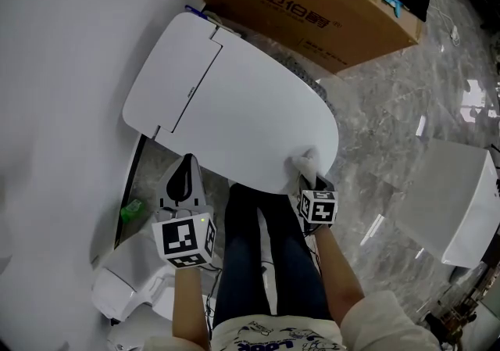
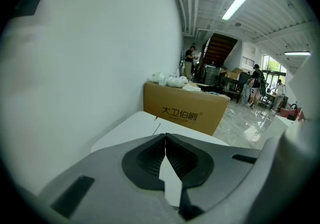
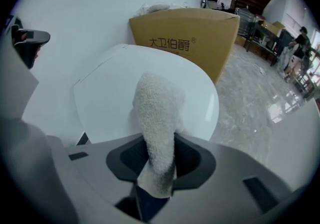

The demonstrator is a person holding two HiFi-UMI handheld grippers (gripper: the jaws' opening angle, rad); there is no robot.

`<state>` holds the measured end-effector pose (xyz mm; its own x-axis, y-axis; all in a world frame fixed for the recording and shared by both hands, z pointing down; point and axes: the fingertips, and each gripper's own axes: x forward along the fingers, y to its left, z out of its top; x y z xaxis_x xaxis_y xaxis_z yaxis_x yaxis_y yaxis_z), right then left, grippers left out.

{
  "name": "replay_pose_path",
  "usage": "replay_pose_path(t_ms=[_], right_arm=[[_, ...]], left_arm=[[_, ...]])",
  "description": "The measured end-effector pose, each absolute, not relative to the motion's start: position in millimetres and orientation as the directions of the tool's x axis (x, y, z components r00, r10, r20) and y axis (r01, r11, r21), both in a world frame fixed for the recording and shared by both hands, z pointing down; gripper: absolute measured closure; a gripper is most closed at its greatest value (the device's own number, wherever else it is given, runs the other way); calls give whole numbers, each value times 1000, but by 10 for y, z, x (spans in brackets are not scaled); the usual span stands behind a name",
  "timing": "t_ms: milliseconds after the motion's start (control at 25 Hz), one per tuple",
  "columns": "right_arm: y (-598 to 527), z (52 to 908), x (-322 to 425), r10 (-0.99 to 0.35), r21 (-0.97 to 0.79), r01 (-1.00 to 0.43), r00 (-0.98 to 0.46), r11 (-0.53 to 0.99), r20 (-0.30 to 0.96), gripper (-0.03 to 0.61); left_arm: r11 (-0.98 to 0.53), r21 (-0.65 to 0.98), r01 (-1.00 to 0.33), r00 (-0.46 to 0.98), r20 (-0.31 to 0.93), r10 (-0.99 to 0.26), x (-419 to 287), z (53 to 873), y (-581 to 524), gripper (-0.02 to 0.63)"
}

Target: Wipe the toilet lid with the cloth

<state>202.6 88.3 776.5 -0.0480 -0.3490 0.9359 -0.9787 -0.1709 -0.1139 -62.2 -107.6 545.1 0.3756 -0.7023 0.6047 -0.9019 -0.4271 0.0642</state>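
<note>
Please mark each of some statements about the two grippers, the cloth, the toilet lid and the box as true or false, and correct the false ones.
1. The right gripper holds a white cloth. True.
2. The left gripper is open and holds a sponge. False: its jaws are together with nothing between them.
3. The toilet lid is raised. False: it lies down, closed.
4. A cardboard box stands beyond the toilet. True.
5. The white cloth is at the far, hinge end of the toilet lid. False: it is at the near front edge, on the person's right.
</note>
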Motion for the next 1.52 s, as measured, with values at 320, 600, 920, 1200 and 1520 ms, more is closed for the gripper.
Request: replay_pose_path(t_ms=[320, 600, 920, 1200, 1520], right_arm=[[954, 7781, 2216, -345, -102, -958, -3, -269, 938, 461], [857, 7588, 2276, -365, -142, -947, -29, -288, 930, 474], [88, 6504, 2465, -586, -164, -960, 0, -227, 811, 475], [-697, 5133, 2366, -765, -186, -975, -27, -122, 644, 474], [-1184, 3593, 2058, -897, -229, -973, -99, -3, 432, 474]], left_arm=[[-436, 69, -897, 385, 605, -697, -554, 5449, -1081, 604], [-430, 68, -900, 383, 593, -709, -544, 5333, -1124, 604], [-383, 82, -920, 366, 528, -766, -534, 4798, -1250, 604], [-340, 71, -938, 336, 423, -841, -539, 3918, -1432, 604], [-288, 31, -957, 285, 266, -921, -625, 2761, -1551, 604]])
